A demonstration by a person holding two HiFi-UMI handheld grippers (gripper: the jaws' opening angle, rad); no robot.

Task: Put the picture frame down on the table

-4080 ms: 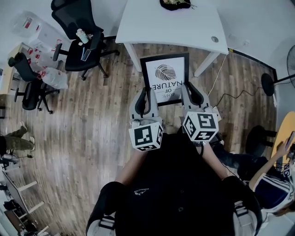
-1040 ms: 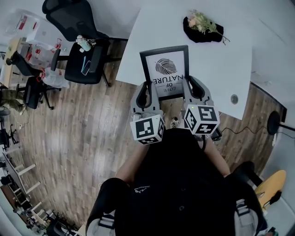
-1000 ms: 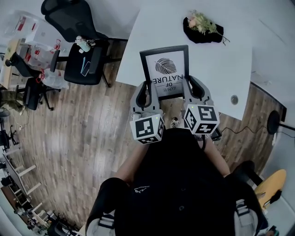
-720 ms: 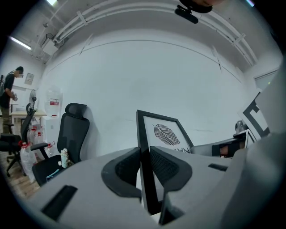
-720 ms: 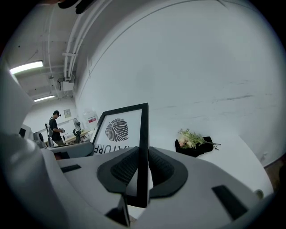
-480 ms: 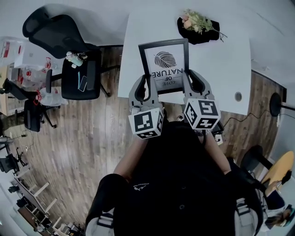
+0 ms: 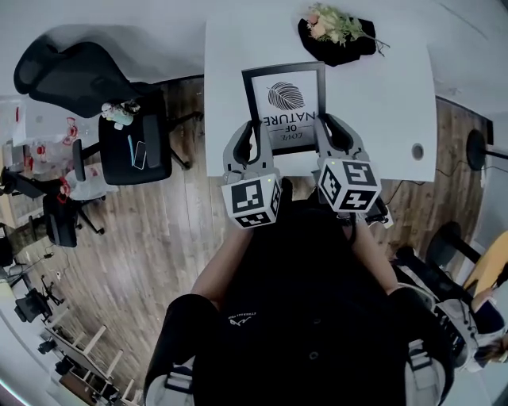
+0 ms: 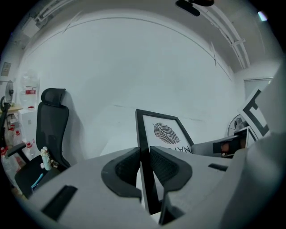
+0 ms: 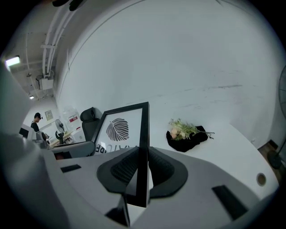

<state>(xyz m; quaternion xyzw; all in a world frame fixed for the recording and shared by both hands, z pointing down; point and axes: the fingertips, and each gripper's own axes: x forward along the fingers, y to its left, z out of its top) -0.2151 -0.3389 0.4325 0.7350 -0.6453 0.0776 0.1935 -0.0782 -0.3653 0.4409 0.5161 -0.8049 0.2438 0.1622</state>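
I'm clamping the picture frame (image 7: 284, 107) by its side rails: left gripper (image 7: 251, 147) on the left rail, right gripper (image 7: 327, 136) on the right. That's keeping it square over the table (image 7: 389, 87), short of the flowers (image 7: 337, 28), probably for a flat landing.

Table (image 7: 381, 103) bare left and right, open for passing. Flowers (image 7: 337, 22) on dark cloth (image 7: 337, 49) block far right part. Cable hole (image 7: 417, 151) near right edge. Office chair (image 7: 131, 143) beside table's left edge.
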